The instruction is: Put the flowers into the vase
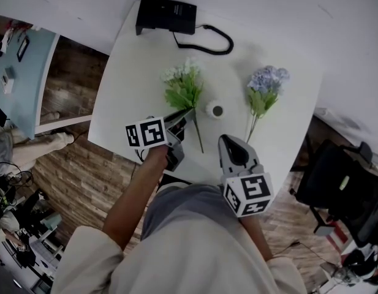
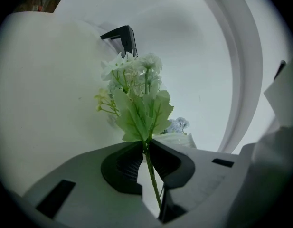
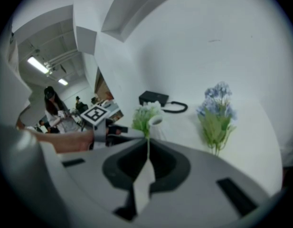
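A white-and-green flower (image 1: 184, 84) lies across the white table (image 1: 127, 84), and my left gripper (image 1: 181, 120) is shut on its stem just below the leaves. In the left gripper view the thin green stem passes between the two dark pads (image 2: 125, 163) of the left gripper (image 2: 146, 147), and the bloom (image 2: 136, 91) stands up ahead. A small white vase (image 1: 215, 109) stands upright between this flower and a blue flower (image 1: 265, 86) lying to the right. My right gripper (image 1: 233, 147) hovers shut and empty near the table's front edge, below the vase (image 3: 156, 126).
A black device (image 1: 166, 14) with a looped black cable (image 1: 213, 41) sits at the table's far edge. Wooden floor shows to the left of the table. A black chair (image 1: 339, 188) stands at the right. People stand in the background of the right gripper view.
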`<state>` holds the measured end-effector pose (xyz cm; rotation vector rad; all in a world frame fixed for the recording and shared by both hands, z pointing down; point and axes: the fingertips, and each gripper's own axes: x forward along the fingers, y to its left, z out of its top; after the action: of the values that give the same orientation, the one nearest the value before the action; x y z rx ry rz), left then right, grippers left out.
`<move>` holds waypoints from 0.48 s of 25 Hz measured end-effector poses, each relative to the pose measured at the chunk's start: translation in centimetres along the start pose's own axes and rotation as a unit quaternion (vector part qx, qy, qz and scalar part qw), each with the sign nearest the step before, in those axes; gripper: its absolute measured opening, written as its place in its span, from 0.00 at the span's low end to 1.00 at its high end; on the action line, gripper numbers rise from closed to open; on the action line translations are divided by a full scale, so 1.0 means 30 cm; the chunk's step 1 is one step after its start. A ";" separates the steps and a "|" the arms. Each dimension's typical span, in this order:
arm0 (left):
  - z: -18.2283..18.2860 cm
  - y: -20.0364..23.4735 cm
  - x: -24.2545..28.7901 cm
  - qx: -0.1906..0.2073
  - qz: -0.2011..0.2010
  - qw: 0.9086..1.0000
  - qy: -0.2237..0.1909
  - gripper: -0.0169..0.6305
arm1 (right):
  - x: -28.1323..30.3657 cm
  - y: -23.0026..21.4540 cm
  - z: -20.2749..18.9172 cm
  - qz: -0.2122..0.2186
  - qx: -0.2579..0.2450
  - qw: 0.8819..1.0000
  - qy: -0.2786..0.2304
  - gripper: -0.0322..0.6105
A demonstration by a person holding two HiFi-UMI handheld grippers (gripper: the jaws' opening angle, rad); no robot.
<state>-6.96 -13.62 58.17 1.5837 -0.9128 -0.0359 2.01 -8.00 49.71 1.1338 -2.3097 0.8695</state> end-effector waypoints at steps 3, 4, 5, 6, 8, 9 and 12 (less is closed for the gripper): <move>0.007 -0.006 -0.012 -0.003 -0.005 1.000 -0.008 0.13 | -0.003 0.002 0.004 0.001 -0.003 1.000 -0.003 0.09; 0.008 -0.009 -0.015 -0.003 -0.007 1.000 -0.010 0.13 | -0.005 0.004 0.006 0.001 -0.004 1.000 -0.004 0.09; 0.010 -0.012 -0.019 -0.004 -0.008 1.000 -0.013 0.13 | -0.007 0.005 0.007 0.001 -0.005 1.000 -0.004 0.09; 0.012 -0.015 -0.023 -0.003 -0.010 1.000 -0.016 0.13 | -0.009 0.008 0.009 0.001 -0.006 1.000 -0.005 0.09; 0.016 -0.023 -0.034 0.000 -0.014 1.000 -0.023 0.13 | -0.012 0.013 0.012 0.001 -0.008 1.000 -0.007 0.09; 0.017 -0.028 -0.039 0.001 -0.016 1.000 -0.025 0.13 | -0.015 0.016 0.014 0.002 -0.009 1.000 -0.008 0.09; 0.015 -0.043 -0.051 0.007 -0.021 0.999 -0.029 0.13 | -0.022 0.023 0.017 0.002 -0.013 1.000 -0.012 0.09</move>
<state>-7.58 -13.20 56.26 1.6225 -0.9265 -0.1066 1.77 -7.66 48.71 1.1343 -2.3371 0.8306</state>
